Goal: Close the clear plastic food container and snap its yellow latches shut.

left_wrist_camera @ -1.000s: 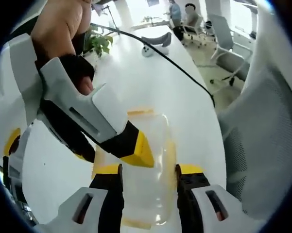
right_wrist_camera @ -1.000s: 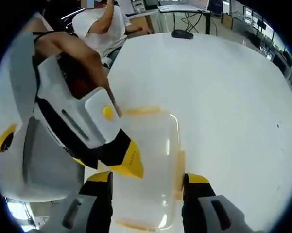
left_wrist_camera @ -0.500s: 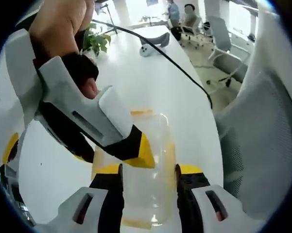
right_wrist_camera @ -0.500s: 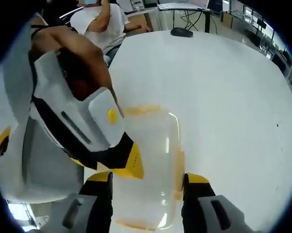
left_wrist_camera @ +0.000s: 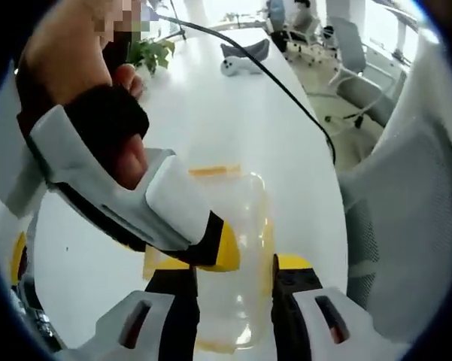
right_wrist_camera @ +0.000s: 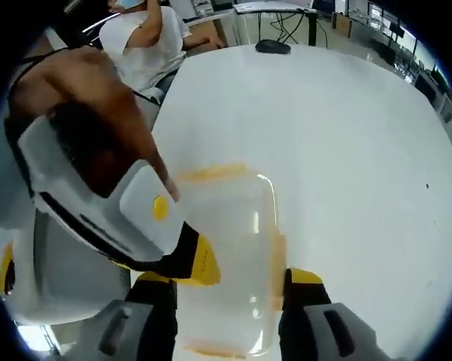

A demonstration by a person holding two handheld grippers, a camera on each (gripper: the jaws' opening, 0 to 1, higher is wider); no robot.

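Clear plastic food container [left_wrist_camera: 229,263] sat on the white worktop [left_wrist_camera: 233,113], lid on, directly ahead of both hand-held grippers. Left hand-held gripper [left_wrist_camera: 233,282] had its jaws apart, straddling the near end of the box, one jaw on either side. In the right gripper view the right hand-held gripper [right_wrist_camera: 229,289] likewise stood with jaws spread about the container [right_wrist_camera: 226,256], not clamped on it. Each view showed the other hand-held gripper reaching in from the left, its yellow tip down at the container's side edge, probably pressing a latch there, though contact was hidden.

Yellow latches [right_wrist_camera: 210,172] showed at the far end and along the side beyond the right jaw. Judged light, thin-walled and slick; it would likely skate on the smooth worktop. Best hold: brace one long side, push the latch flap on the opposite edge until it snaps.
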